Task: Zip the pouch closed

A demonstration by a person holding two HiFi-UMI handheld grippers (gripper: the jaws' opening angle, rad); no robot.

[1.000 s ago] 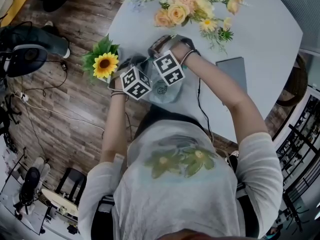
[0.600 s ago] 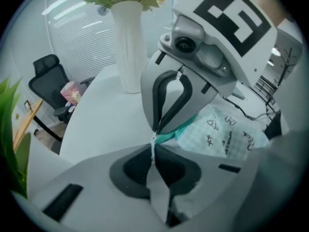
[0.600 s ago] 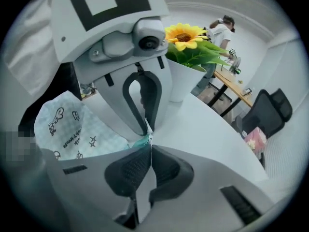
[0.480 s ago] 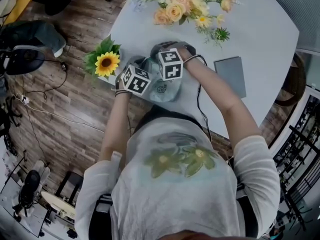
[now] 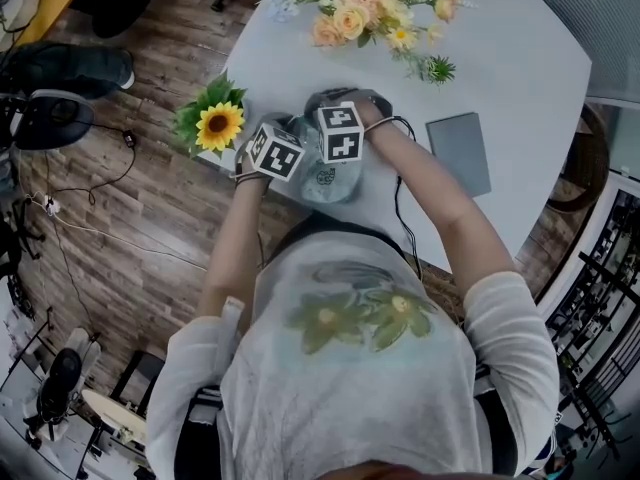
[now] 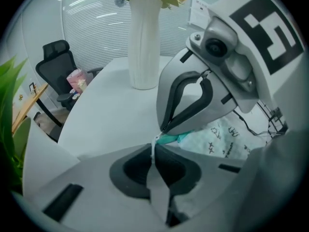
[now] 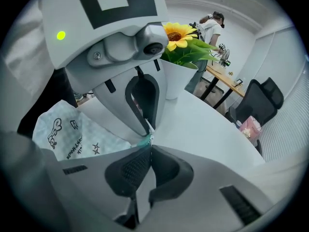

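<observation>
A pale mint printed pouch (image 5: 328,180) lies on the white table (image 5: 520,58) at its near edge. Both marker cubes, the left (image 5: 275,153) and the right (image 5: 340,133), hover over its far left corner and hide the jaws in the head view. My left gripper (image 6: 154,151) is shut on a thin white tab that rises from the pouch's teal corner (image 6: 171,138). The right gripper (image 6: 161,128) meets it tip to tip. In the right gripper view my right gripper (image 7: 148,146) is shut on that teal corner (image 7: 144,140), and the pouch (image 7: 72,132) spreads to the left.
A sunflower (image 5: 220,125) in a white pot (image 7: 176,81) stands at the table's left edge. A bouquet (image 5: 360,8) in a white vase (image 6: 144,42) is at the far side. A grey flat case (image 5: 458,153) lies to the right. An office chair (image 6: 55,66) stands beyond the table.
Both marker cubes have rolled in place above the pouch's corner. The hands stay at the same spot on the pouch.
</observation>
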